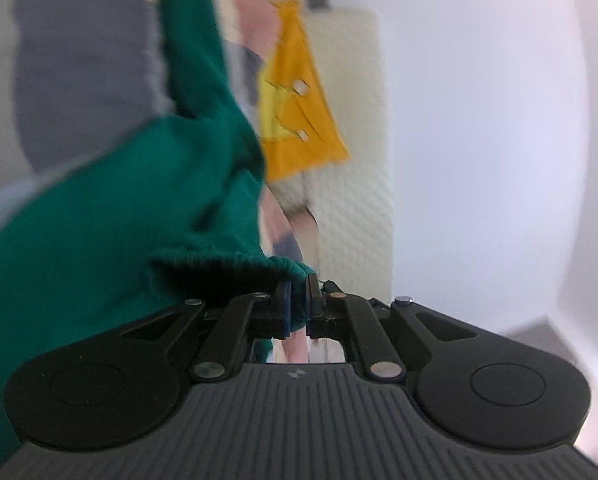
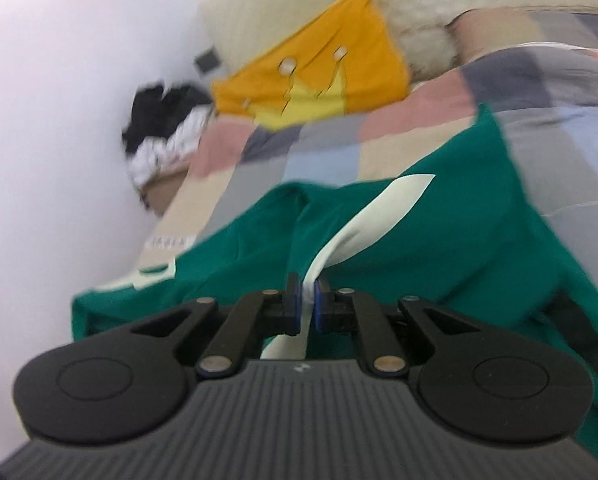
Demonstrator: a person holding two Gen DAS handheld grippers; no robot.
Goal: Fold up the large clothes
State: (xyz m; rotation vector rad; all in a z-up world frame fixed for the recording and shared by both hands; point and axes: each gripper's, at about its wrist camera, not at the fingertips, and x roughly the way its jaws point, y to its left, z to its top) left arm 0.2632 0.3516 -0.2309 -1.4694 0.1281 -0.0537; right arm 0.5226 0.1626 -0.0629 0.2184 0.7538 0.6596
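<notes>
A large green garment [image 1: 139,208] with a ribbed hem hangs from my left gripper [image 1: 299,280], which is shut on that hem and holds it up in the air. In the right wrist view the same green garment [image 2: 439,240] spreads over the bed, with a white stripe [image 2: 379,208] running to my right gripper [image 2: 307,284]. The right gripper is shut on the white stripe at the garment's edge. Both views are blurred.
A patchwork bedspread [image 2: 319,136] in pink, grey, blue and beige lies under the garment. An orange and yellow cushion [image 2: 319,72] leans on a cream headboard [image 2: 299,4]; it also shows in the left wrist view [image 1: 299,92]. A black and white pile [image 2: 163,128] sits by the white wall.
</notes>
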